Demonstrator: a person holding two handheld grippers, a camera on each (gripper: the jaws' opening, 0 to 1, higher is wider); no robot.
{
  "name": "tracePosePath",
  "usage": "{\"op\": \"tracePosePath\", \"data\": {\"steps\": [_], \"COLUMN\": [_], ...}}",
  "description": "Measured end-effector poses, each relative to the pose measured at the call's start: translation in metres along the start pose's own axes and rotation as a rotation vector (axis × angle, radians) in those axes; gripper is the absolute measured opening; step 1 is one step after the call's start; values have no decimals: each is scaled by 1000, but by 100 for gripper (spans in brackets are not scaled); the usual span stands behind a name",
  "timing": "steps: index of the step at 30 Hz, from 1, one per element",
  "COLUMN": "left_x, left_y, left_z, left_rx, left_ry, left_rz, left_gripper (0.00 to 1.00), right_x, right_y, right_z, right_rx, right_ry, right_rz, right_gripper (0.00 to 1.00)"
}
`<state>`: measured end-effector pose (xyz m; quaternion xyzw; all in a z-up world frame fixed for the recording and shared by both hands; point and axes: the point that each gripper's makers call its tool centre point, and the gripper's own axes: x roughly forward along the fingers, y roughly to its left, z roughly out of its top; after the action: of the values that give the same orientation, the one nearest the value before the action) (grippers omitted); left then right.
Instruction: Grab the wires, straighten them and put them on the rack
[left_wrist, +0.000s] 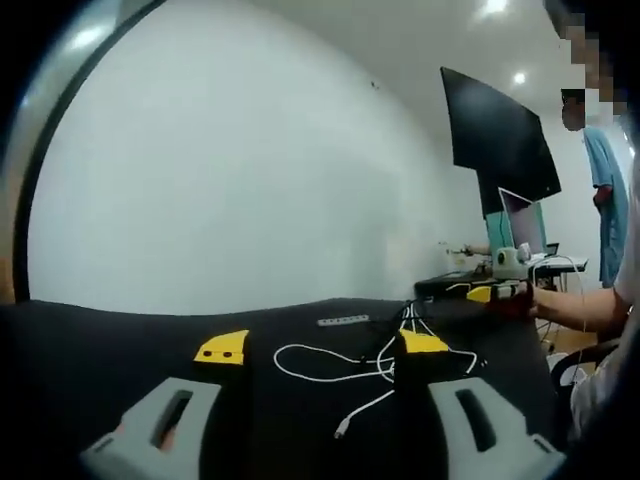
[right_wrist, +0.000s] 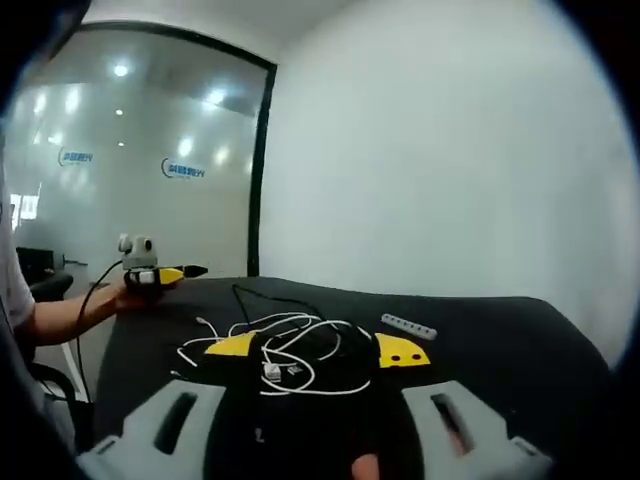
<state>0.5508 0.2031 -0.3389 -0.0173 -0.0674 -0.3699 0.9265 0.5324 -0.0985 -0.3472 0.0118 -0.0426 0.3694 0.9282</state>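
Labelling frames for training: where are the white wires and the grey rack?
white wires (right_wrist: 290, 350): right gripper view, on the tangle's middle.
grey rack (right_wrist: 408, 326): right gripper view, on the strip's middle.

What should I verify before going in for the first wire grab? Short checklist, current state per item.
1. Left hand-held gripper open: ok, jaws spread with nothing between them.
2. Right hand-held gripper open: ok, jaws spread, wires lie beyond the tips.
3. White wires within sight on the black table: ok, a loose tangled pile.
4. Wires straightened: not ok, they loop and cross each other.
5. Rack located: ok, small grey slotted strip on the table behind the wires, no wire on it.
6. One wire free to pull from the pile: cannot tell, overlaps hide it.
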Motion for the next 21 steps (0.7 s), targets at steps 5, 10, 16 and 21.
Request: {"op": "tracePosePath", "data": {"steps": [5, 10, 16, 21], "left_x": [-1, -11, -38, -42], "left_y": [5, 42, 83, 89], "left_z": [-1, -7, 8, 8], "left_rx": [23, -2, -129, -180], "left_ry": [2, 26, -79, -94], "left_rz": [29, 183, 384, 394], "left_gripper": [55, 55, 51, 44], "right_x": [-1, 20, 91, 141], "right_y": [-1, 48, 140, 194], "right_z": [2, 31, 42, 21], "right_rx": [-4, -7, -150, -363], "right_ry": [5, 16, 135, 332], "right_rz": [-19, 65, 284, 477], "right_gripper": [34, 23, 23, 22]}}
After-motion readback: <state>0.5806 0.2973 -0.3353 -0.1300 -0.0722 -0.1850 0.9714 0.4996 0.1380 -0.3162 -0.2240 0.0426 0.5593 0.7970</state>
